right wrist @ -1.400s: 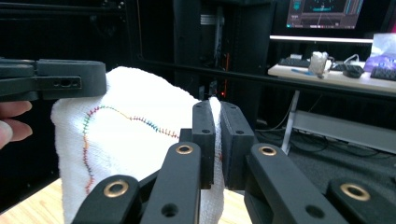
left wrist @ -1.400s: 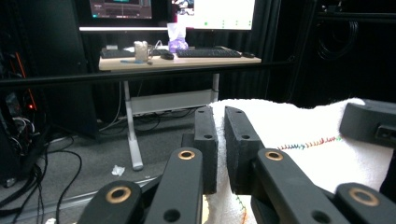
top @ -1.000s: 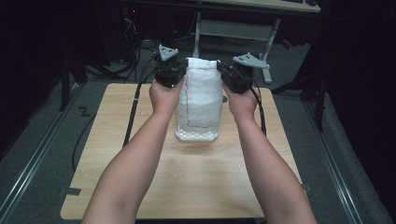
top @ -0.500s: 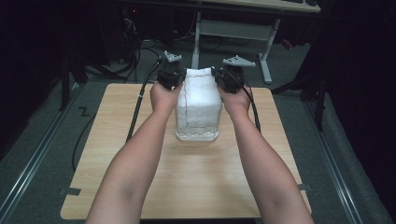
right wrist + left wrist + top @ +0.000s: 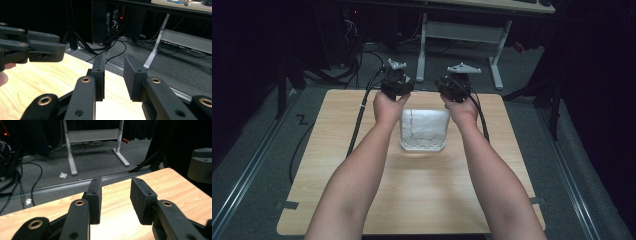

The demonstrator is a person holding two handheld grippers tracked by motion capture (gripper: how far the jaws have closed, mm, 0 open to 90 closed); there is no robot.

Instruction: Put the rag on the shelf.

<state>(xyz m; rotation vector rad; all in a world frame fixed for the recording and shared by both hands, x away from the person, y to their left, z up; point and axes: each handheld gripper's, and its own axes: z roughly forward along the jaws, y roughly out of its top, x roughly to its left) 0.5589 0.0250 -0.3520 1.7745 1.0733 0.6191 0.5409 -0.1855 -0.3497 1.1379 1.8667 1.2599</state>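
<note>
A: White cloth lies folded flat on the table, between our wrists.

B: We've let go, then? Both grippers have just been opening.

A: Yes. Left gripper and right gripper sit just past the cloth's far corners, jaws spread, nothing between them.

B: So the fold looks done; we'd only need to draw back.

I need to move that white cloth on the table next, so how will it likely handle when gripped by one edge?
The white cloth lies flat and folded on the table, so it would probably droop and unfold rather than stay stiff. It looks thin, so likely light. Being soft fabric, it should neither roll nor break.
</note>
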